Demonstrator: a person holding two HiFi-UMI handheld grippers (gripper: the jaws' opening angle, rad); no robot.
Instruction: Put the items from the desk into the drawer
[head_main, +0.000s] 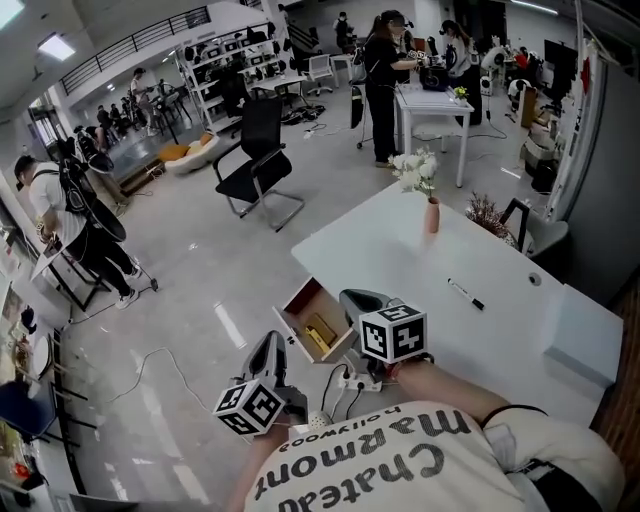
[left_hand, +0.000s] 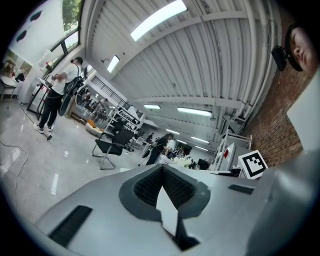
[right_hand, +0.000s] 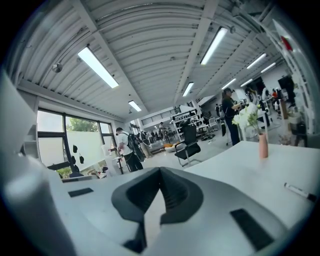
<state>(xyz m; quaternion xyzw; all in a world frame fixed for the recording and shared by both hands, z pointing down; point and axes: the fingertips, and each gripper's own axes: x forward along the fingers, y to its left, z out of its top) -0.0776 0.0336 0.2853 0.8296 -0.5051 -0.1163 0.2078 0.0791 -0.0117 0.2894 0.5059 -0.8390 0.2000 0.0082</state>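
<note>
Drawer (head_main: 298, 300): pulled open from the corner of the white worktop (head_main: 400, 265) closest to the person; its wooden inside shows.
Inside the drawer: a flat yellow-brown item (head_main: 320, 333) lies on the bottom; I cannot tell what it is.
Marker pen (head_main: 465, 294): a black-and-white pen lying flat on the worktop, well to the right of the drawer, apart from everything else.
Right claw (head_main: 347, 294): held just beside the drawer's right side, at the worktop edge. In the right gripper view its two jaws meet at the tips with nothing between them.
Left claw (head_main: 270, 340): held just left of the drawer and nearer the person, above the floor. In the left gripper view its jaws are also pressed together and hold nothing.
Vase (head_main: 431, 215): a slim pink vase with white flowers, upright near the worktop's far edge, well beyond the drawer.
Power strip (head_main: 362, 381): on the floor below the drawer, with cables plugged in.
Office chair (head_main: 258, 160): black, on the grey floor far beyond the drawer.
Background: several people stand at tables and shelves.
</note>
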